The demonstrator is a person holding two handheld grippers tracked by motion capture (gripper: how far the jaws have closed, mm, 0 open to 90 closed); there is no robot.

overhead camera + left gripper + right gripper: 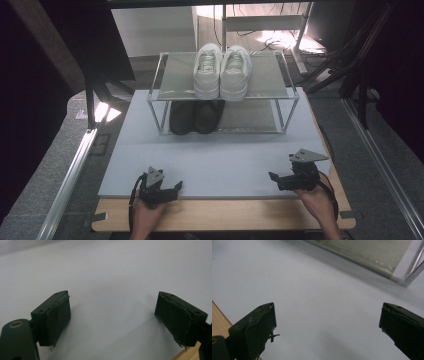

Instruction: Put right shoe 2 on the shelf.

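Left gripper [176, 186]: resting low at the near left of the grey mat [220, 160], its jaws standing wide apart and holding nothing; in the left gripper view the gripper [112, 322] is looking down on bare mat.
Right gripper [272, 176]: hovering at the near right of the mat, its jaws spread wide and carrying nothing; in the right gripper view the gripper [327, 325] is facing the near corner of the shoe rack [397, 273].
White sneakers [222, 70]: sitting side by side, touching, on the top shelf of the shoe rack [165, 82], toes toward the person, well apart from both grippers.
Black shoes [195, 116]: sitting as a pair on the lower shelf, directly under the white pair.
Placement rationale: both pairs are sitting centred, toes toward the person.
Gripper posture rationale: both tools are waiting wide, one per side, likely so each can take one shoe.
Step in hand: judged a rest or ready pose, with no shoe being contacted.
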